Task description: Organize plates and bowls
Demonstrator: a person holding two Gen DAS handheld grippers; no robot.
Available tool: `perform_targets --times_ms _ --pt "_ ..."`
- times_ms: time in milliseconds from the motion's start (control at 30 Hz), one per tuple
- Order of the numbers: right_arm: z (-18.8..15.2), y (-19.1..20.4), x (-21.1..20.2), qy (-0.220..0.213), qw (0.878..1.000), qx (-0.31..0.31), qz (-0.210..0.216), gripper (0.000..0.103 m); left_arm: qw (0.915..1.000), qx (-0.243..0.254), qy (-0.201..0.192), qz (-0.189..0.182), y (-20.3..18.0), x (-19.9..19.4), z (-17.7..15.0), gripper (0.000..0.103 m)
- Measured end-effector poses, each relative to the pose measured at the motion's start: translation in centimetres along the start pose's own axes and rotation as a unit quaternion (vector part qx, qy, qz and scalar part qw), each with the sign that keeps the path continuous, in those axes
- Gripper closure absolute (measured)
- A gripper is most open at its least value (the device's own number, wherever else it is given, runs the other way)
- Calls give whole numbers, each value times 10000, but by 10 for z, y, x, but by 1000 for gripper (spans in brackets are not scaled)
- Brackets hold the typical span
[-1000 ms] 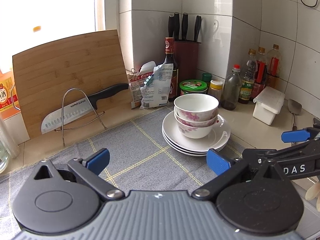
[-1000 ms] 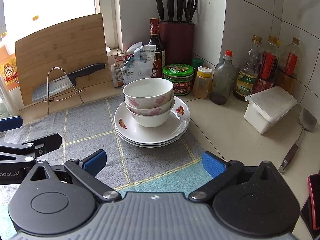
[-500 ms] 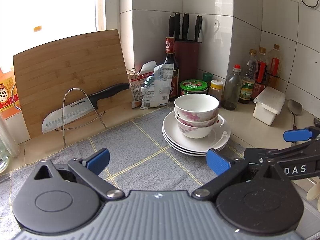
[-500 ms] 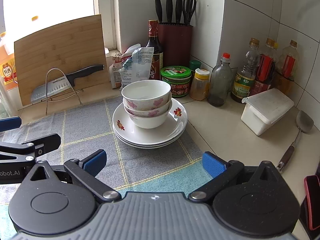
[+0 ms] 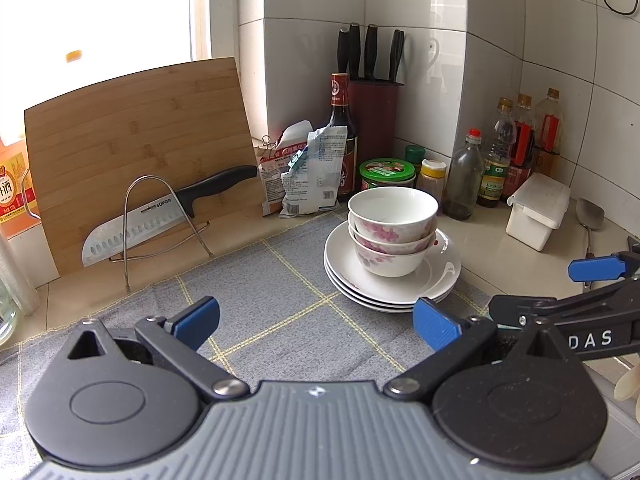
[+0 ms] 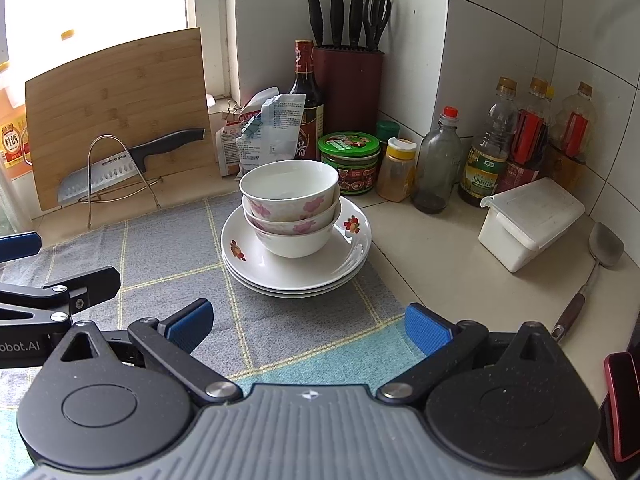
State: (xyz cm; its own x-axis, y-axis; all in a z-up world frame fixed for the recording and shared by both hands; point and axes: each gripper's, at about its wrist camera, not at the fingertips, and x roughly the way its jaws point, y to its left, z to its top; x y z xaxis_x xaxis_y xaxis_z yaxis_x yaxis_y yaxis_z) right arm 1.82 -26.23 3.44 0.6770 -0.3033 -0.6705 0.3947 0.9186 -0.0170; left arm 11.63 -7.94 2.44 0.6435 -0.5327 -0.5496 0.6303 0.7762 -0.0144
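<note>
Both wrist views have crept a little nearer the crockery since a second ago, the right one most; nothing on the counter has shifted. Three bowls (image 6: 290, 208) sit nested on a stack of three plates (image 6: 296, 264), which rests at the far right edge of the grey cloth (image 5: 256, 288), in front of the jars and bottles. The left gripper (image 5: 316, 320) hangs over the cloth with jaws spread wide and nothing between them; the right gripper (image 6: 308, 324) is likewise released and empty, short of the plates.

I judge the crockery to be glazed ceramic: stiff, fairly heavy as a whole stack, slick under rubber pads, and apt to chip or shatter if dropped or knocked. The nested bowls may lift together or stick, so the top bowl is best taken alone, by pinching its rim wall, one finger inside and one outside. The plates offer only a thin, sloping rim near the cloth; a grip there needs a low approach and could slip.

Readable writing: "SUPOR" on the knife (image 5: 160, 220) propped in the wire rack (image 5: 160, 232) against the cutting board (image 5: 132, 144); "DAS" on the right gripper's arm in the left view; "obot.AI" on the left gripper's arm in the right view; Chinese characters on the orange jug (image 6: 12, 144). The other labels are too small to read.
</note>
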Motion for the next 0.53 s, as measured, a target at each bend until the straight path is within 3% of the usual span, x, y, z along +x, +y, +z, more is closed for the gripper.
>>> perform_targets --times_ms 533 --pt "4 -2 1 -12 10000 -61 -65 0 10000 4 1 -12 -1 3 3 1"
